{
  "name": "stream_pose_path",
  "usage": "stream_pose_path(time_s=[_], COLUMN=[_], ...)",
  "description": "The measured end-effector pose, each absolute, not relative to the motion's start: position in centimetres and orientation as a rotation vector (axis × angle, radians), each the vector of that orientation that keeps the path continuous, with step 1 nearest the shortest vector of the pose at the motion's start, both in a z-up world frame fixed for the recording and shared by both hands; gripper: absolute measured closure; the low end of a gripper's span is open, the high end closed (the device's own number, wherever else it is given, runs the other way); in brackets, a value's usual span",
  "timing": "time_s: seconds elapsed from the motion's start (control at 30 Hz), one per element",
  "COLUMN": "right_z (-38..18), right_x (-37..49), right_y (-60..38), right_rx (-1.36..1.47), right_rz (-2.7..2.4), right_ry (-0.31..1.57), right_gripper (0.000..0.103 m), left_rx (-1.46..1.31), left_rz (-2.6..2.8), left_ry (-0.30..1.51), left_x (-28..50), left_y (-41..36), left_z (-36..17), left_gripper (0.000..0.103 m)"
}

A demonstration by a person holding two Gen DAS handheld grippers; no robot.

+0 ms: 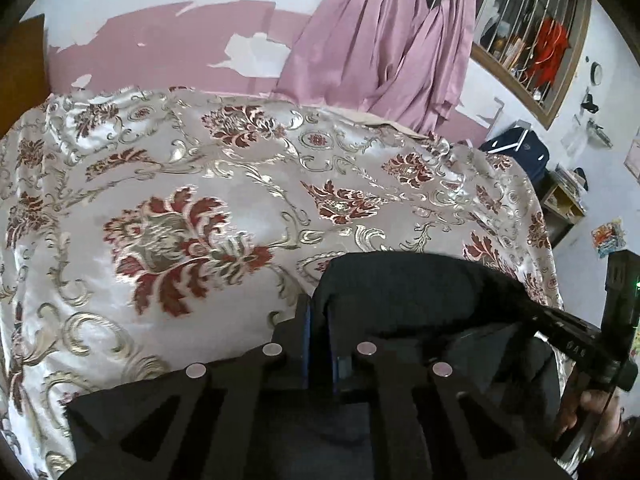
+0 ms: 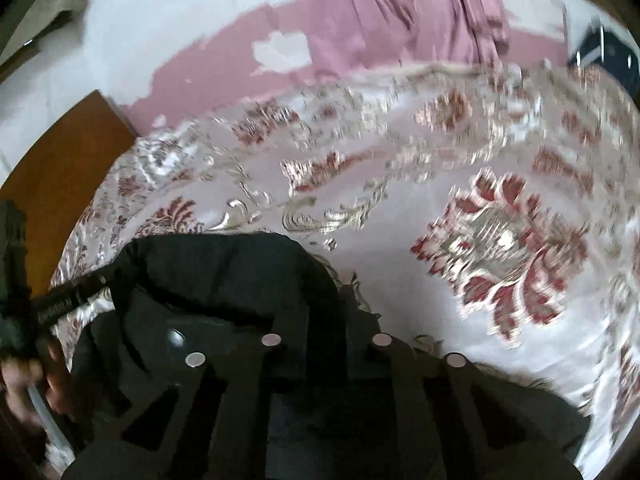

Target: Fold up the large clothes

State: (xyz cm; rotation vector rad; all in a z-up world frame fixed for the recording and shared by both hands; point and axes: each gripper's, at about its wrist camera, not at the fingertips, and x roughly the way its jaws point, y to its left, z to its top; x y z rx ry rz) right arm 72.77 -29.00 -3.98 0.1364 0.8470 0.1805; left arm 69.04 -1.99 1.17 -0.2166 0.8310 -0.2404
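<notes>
My left gripper is clamped on a raised fold of the black garment, which lies on the floral bedspread; its lower part is hidden under my tool. My right gripper grips the same cloth, fingertips buried in it, the view blurred.

Dark black garment, bunched and partly lifted — rounded fold uppermost, lying on the floral bedspread

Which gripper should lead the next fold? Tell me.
Probably left: the left gripper is clamped on the black garment in a sharp view. The right gripper view is blurred, its grip unclear.
</notes>
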Motion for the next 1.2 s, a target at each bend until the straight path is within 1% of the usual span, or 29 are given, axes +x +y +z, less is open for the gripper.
stream_pose_path(time_s=[0.2, 0.37, 0.57, 0.67, 0.77, 0.93, 1.03, 1.13, 1.2], right_z=[-2.9, -3.6, -6.8, -8.3, -9.6, -10.0, -8.9, -7.4, -6.2], right_x=[68.5, 65.3, 62.9, 62.5, 62.2, 62.3, 61.5, 61.0, 60.9], right_y=[-31.3, -31.3, -30.8, -30.5, -30.1, -29.5, -30.1, -30.7, -31.3], right_rx=[0.090, -0.008, -0.106, -0.134, -0.166, -0.188, -0.157, -0.111, -0.064], right_rz=[0.225, 0.255, 0.274, 0.269, 0.259, 0.236, 0.263, 0.284, 0.302], right_ry=[0.763, 0.758, 0.833, 0.857, 0.866, 0.856, 0.821, 0.796, 0.794], right_gripper=[0.097, 0.098, 0.098, 0.098, 0.098, 0.098, 0.098, 0.098, 0.093], left_rx=[-0.170, -0.134, -0.115, -0.140, -0.109, -0.111, -0.105, -0.036, -0.001], left_rz=[-0.298, -0.315, -0.307, -0.302, -0.287, -0.298, -0.309, -0.300, -0.295], left_ry=[0.832, 0.909, 1.021, 1.035, 1.016, 0.961, 0.938, 0.925, 0.918], left_x=[65.4, 63.0, 61.5, 61.0, 60.8, 60.0, 59.6, 59.5, 59.5], left_y=[-1.0, -0.8, -0.9, -0.8, -1.5, -1.1, -0.9, -1.7, -2.1], left_z=[1.3, -0.2, -4.1, -6.0, -7.1, -6.1, -4.9, -4.0, -3.7], left_gripper=[0.096, 0.096, 0.097, 0.097, 0.097, 0.094, 0.094, 0.097, 0.097])
